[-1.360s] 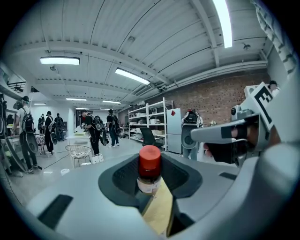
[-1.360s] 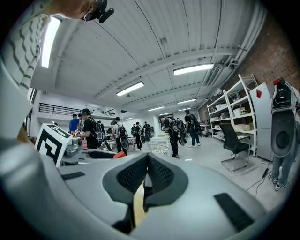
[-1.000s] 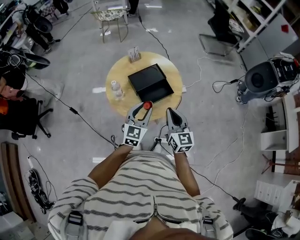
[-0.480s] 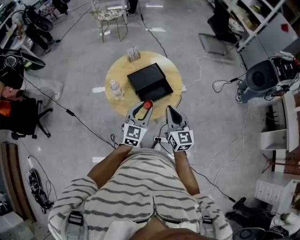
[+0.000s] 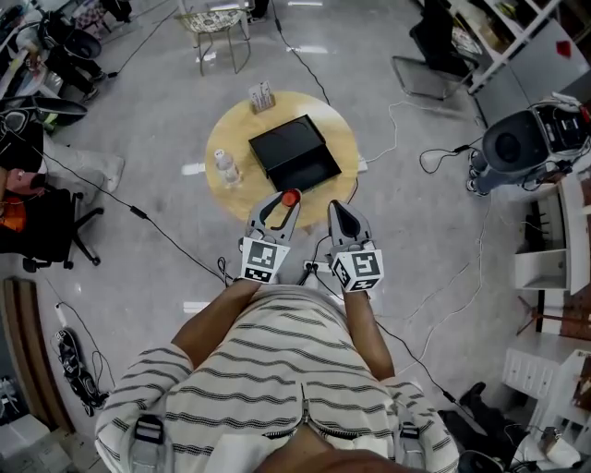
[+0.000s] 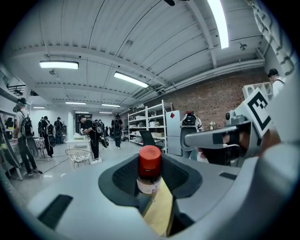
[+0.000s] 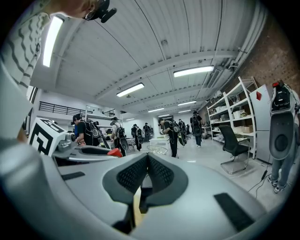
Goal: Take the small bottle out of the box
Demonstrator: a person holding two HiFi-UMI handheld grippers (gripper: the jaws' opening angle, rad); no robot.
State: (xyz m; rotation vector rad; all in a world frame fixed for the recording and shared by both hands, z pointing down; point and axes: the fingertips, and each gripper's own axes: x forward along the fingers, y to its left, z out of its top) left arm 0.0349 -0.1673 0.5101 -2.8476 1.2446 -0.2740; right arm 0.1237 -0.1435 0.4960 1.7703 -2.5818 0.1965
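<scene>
My left gripper [image 5: 282, 201] is shut on a small bottle [image 5: 290, 197] with a red cap, held upright off the near edge of the round wooden table [image 5: 231, 199]. In the left gripper view the bottle [image 6: 150, 169] stands between the black pads, its cap above them. The open black box [image 5: 295, 153] lies in the middle of the table, beyond both grippers. My right gripper [image 5: 335, 209] hangs beside the left one, shut with nothing in it; in its own view the pads [image 7: 161, 176] meet.
A clear water bottle [image 5: 224, 168] stands at the table's left edge and a small rack [image 5: 262, 95] at its far edge. Cables cross the grey floor around the table. A wire chair [image 5: 218, 23] stands behind it, shelving and a machine [image 5: 522, 143] to the right.
The table, box and both grippers sit slightly higher in the head view. The grip on the bottle is unchanged and the right gripper stays shut.
</scene>
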